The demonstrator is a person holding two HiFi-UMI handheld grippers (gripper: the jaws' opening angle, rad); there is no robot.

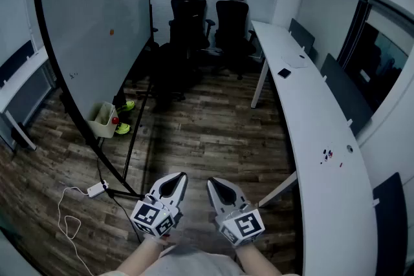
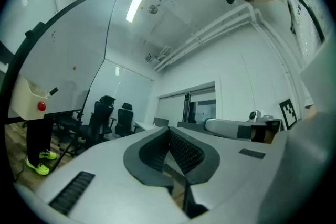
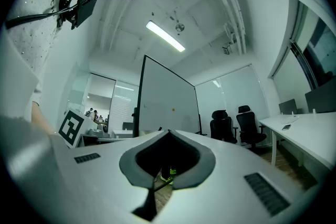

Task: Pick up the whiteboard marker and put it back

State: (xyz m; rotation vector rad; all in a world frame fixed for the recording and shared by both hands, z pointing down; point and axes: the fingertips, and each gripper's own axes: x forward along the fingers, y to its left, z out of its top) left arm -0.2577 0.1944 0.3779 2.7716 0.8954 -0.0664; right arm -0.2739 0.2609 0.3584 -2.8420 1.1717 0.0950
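I cannot pick out a whiteboard marker for certain. A beige holder (image 1: 102, 118) with a red spot hangs at the foot of the large whiteboard (image 1: 90, 22) on the left; in the left gripper view a short dark stick pokes out of the holder (image 2: 29, 99). My left gripper (image 1: 180, 176) and right gripper (image 1: 211, 182) are held side by side low in the head view, over the wooden floor and far from the board. Both are shut with nothing between the jaws, as each gripper's own view shows: left gripper (image 2: 169, 129), right gripper (image 3: 169, 132).
A long white desk (image 1: 323, 191) curves along the right wall, with a dark phone-like item (image 1: 284, 73) and small bits (image 1: 330, 153) on it. Black office chairs (image 1: 210, 26) stand at the back. Green shoes (image 1: 123, 128) show by the board's stand. A white adapter (image 1: 97, 189) and its cable lie on the floor.
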